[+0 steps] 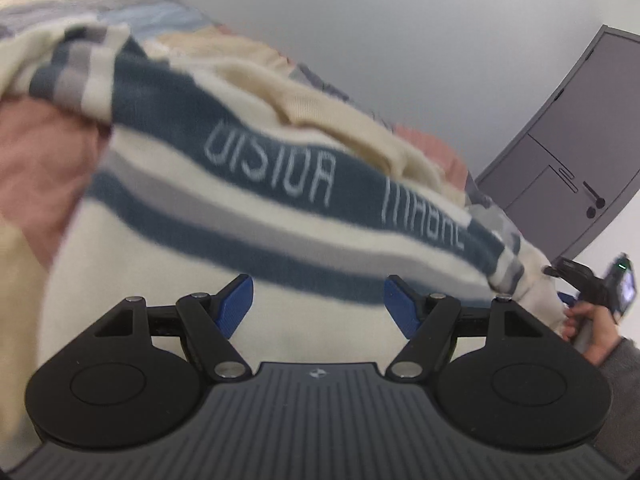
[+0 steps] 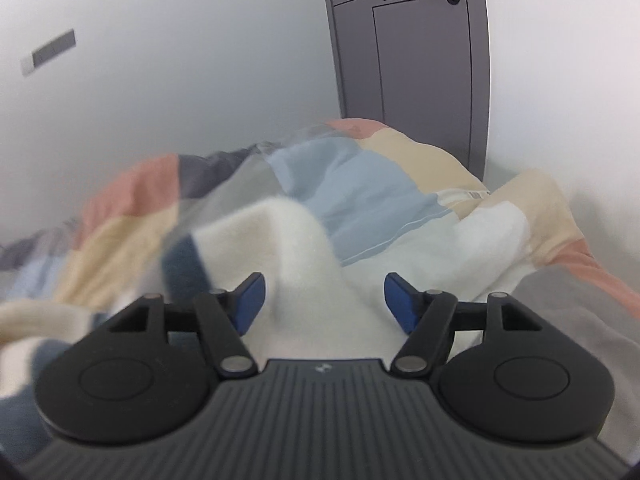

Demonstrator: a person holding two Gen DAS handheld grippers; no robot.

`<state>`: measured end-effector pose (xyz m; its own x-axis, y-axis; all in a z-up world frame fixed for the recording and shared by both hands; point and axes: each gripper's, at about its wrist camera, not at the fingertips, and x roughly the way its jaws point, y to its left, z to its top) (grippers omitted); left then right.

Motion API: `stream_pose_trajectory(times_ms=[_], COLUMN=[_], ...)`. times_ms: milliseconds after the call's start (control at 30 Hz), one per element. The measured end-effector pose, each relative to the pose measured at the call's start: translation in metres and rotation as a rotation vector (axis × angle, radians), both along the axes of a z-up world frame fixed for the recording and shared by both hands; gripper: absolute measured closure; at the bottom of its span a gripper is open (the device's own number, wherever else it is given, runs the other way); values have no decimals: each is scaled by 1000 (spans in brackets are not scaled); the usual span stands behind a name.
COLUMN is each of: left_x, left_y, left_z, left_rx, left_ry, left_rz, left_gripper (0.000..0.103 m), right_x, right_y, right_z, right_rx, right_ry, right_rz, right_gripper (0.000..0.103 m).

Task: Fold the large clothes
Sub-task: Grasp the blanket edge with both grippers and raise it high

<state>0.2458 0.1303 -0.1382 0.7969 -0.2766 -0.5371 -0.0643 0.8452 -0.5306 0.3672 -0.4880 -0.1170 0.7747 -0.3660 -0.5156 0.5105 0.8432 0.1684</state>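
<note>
A large cream knitted sweater with dark blue and grey stripes and pale lettering [image 1: 304, 184] lies spread over a bed covered by a patchwork quilt in pink, beige, light blue and grey [image 2: 360, 176]. The sweater is not yet folded; its body is open across the quilt, and one part of it is turned over near the collar, so I judge that the folding is only at its beginning.

The left claw [image 1: 318, 304] hangs just above the cream lower part of the sweater. Its two blue pads stand wide apart and nothing is between them. I think it is placed there to take the hem or the side next.

The right claw [image 2: 324, 300] is also wide, with its pads apart. A cream piece of the sweater with a dark blue cuff, probably a sleeve, rises between them, but the pads do not press on it, so it holds nothing. In the left view, the person's right hand [image 1: 588, 328] carries this tool at the far edge of the sweater.

Around the bed are a white wall and a grey door with a black handle [image 2: 408, 52]. The quilt is bumpy under the sweater, and this may hinder a flat fold.
</note>
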Motion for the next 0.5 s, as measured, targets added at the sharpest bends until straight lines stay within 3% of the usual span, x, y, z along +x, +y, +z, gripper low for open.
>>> stream_pose_trajectory(times_ms=[133,233,367,500], left_x=[8,17,46,90], left_y=[6,8,19,36], left_z=[14,25,37,43], left_rx=[-48,-38,-117,-166], left_ry=[-11,-17,-36,-7], left_rz=[26,48,19,37], left_gripper=[26,26,26,26], right_x=[-23,-26,-16,5], right_y=[3,19,55,97], right_z=[28,45,55,57], right_rx=[73,93,134,259], right_ry=[-55,-76,-86,-93], right_rz=[47,111,223,333], right_gripper=[35,35,35,35])
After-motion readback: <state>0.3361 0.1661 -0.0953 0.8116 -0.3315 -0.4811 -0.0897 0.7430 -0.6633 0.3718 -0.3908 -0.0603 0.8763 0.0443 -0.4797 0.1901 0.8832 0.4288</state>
